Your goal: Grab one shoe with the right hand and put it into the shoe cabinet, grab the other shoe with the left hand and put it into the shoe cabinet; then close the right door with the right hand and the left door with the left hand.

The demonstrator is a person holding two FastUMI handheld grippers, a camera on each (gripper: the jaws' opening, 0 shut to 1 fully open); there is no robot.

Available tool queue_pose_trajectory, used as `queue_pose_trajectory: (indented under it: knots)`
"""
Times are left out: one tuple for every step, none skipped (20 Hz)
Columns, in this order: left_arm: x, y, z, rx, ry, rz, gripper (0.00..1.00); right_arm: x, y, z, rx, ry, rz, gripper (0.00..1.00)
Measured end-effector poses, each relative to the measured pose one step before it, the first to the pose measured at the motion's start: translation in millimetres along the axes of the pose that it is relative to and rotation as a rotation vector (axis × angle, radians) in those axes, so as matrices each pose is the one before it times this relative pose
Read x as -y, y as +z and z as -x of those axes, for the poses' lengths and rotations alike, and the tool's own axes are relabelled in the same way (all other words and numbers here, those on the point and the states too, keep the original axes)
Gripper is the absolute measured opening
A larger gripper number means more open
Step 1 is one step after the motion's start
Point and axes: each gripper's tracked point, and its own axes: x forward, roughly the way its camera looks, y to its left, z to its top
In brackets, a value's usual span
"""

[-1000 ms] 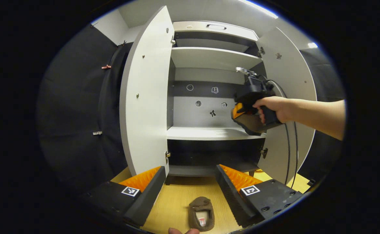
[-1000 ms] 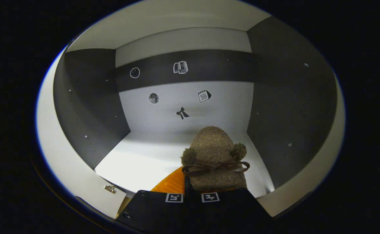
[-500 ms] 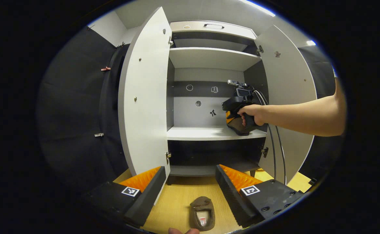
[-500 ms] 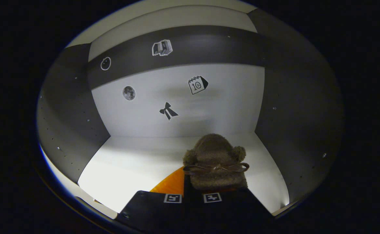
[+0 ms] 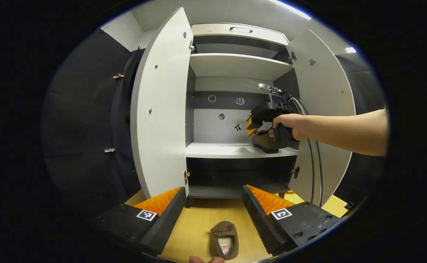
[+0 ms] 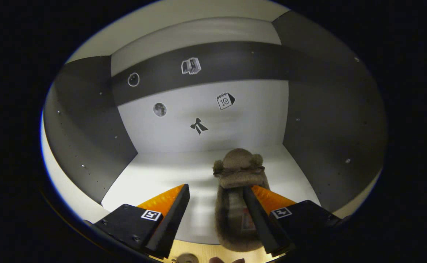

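A brown fuzzy shoe with a bow (image 6: 238, 171) lies on the white middle shelf (image 6: 162, 179) of the shoe cabinet, toe toward the back wall. My right gripper (image 6: 216, 188) is open above its heel end, and the shoe lies partly under one finger (image 6: 257, 215). In the left gripper view a hand holds the right gripper (image 5: 252, 128) over that shoe (image 5: 264, 143) at the shelf's right side. The other brown shoe (image 5: 223, 239) lies on the wooden floor (image 5: 195, 226). Above it my left gripper (image 5: 212, 190) hangs open with nothing in it.
Both cabinet doors stand wide open, the left door (image 5: 158, 109) and the right door (image 5: 323, 91). An upper shelf (image 5: 235, 64) and a dark lower compartment (image 5: 235, 171) frame the middle shelf. Cables (image 5: 314, 164) hang from the right gripper along the right door.
My right gripper has opened and let the shoe go onto the middle shelf, then drawn back a little. The left gripper and the floor shoe have hardly moved.
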Motion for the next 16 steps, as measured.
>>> queue_pose_trajectory:
  knots:
    - [-0.45,-4.45,-1.25,-0.01465,0.00002,0.00548,0.98,1.10,3.02,12.78,0.03446,0.00349,0.00456,0.96]
    - [-0.89,-8.51,-1.61,-0.02443,0.00277,0.00032,0.98,-0.01,3.54,12.66,0.03460,0.00550,0.00069,0.98]
    - [-2.12,-8.56,-2.84,-0.02760,0.00719,-0.00336,0.98,0.62,3.04,14.85,0.02960,0.00487,-0.00408,0.99]
    - [-0.69,-10.80,-2.88,-0.02717,0.00132,-0.00155,0.98,-0.89,2.90,14.20,0.02848,0.01171,-0.00292,0.98]
    - [-0.09,-11.18,-3.32,-0.02930,-0.00364,0.00015,0.98,-1.48,2.04,15.26,0.02393,0.01305,-0.00142,0.98]
    - [0.56,-13.93,-3.13,-0.03094,-0.00701,0.00403,0.98,-2.88,2.13,15.37,0.02140,0.01936,0.00307,0.98]
    - [1.52,-13.75,-4.06,-0.03713,-0.01359,0.00826,0.98,-0.65,3.58,15.05,0.02944,0.00706,0.01047,0.98]
    - [1.43,-16.90,-3.98,-0.04176,-0.01416,0.01299,0.98,0.42,3.64,14.65,0.02832,0.00603,0.01379,0.98]
    - [1.65,-16.05,-4.96,-0.04627,-0.01945,0.01076,0.98,-1.25,3.94,14.63,0.02553,0.00750,0.01416,0.98]
    - [1.04,-16.25,-5.44,-0.04063,-0.01029,0.00552,0.98,0.03,2.70,14.61,0.02086,0.00021,0.00856,0.98]
    - [0.17,-15.35,-5.84,-0.04368,-0.00909,0.00032,0.98,-0.05,2.55,13.60,0.01372,0.00168,0.00498,0.98]
    - [-0.43,-15.05,-8.38,-0.04557,-0.00743,-0.00078,0.98,0.19,2.61,13.14,0.01309,-0.00043,-0.00037,0.98]
    - [-0.31,-14.05,-10.01,-0.04099,-0.00607,-0.00445,0.98,0.62,3.48,11.85,0.01174,0.00166,-0.00282,0.98]
    - [0.19,-13.55,-9.53,-0.03657,-0.00824,-0.00065,0.95,-0.10,3.61,11.08,0.01239,0.00160,-0.00581,0.98]
    - [0.30,-9.06,-9.24,-0.02722,-0.00817,0.00764,0.93,-0.03,3.54,10.32,0.01371,0.00250,-0.00008,0.98]
    - [-0.64,-9.90,-10.82,-0.02767,-0.00866,0.01234,0.89,2.75,3.47,11.67,0.00676,-0.00034,0.00257,0.98]
